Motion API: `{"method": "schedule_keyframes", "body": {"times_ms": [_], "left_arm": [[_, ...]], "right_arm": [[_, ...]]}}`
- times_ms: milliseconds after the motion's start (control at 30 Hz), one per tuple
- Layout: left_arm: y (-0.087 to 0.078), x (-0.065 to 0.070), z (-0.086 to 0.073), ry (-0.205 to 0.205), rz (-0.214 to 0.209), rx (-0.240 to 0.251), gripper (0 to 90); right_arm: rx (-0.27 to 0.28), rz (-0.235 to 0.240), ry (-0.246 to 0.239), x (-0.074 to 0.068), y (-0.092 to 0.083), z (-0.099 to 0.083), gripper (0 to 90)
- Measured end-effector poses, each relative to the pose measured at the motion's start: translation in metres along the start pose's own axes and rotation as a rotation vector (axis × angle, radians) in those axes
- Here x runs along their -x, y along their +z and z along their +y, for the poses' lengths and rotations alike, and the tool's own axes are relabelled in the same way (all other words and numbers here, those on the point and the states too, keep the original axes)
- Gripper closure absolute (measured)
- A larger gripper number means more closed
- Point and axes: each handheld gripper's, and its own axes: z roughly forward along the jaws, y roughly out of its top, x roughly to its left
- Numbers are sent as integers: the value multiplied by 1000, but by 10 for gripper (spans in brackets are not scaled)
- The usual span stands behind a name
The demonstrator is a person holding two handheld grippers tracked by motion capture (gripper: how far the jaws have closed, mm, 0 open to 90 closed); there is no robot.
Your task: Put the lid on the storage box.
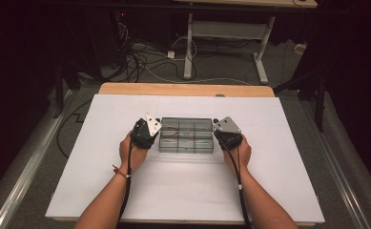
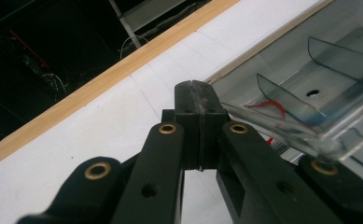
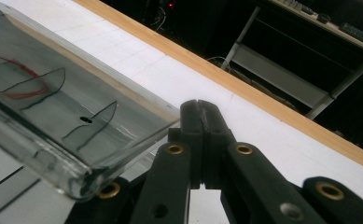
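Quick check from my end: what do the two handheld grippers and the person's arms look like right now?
Both the left gripper and right gripper are black, each topped by a grey three-cornered plate. A black cable trails from each back along the forearm. Close up, the jaws are matte black links with brass-coloured pivot bushings. The forearms are bare, without sleeves; a thin red band circles the left wrist.

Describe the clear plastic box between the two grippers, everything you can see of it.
The clear plastic box is a long, shallow, see-through organiser lying flat at the middle of the white table. Curved dividers split it into compartments, and something thin and red lies inside. The shut left gripper and right gripper flank its short ends; contact cannot be told.
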Motion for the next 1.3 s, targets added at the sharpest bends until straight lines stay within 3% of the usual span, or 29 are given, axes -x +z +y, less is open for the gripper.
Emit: {"method": "schedule_keyframes", "body": {"times_ms": [433, 567, 833, 1300], "left_arm": [[-3, 2, -6, -5, -8, 2, 875], [-3, 5, -8, 18, -3, 9, 875], [-5, 5, -9, 23, -12, 7, 875], [-4, 4, -16, 1, -44, 8, 874]], "right_arm": [[5, -4, -7, -3, -4, -2, 900], [3, 1, -11, -2, -4, -2, 900], [-8, 11, -3, -3, -4, -6, 900], [-7, 42, 22, -5, -8, -13, 900]]}}
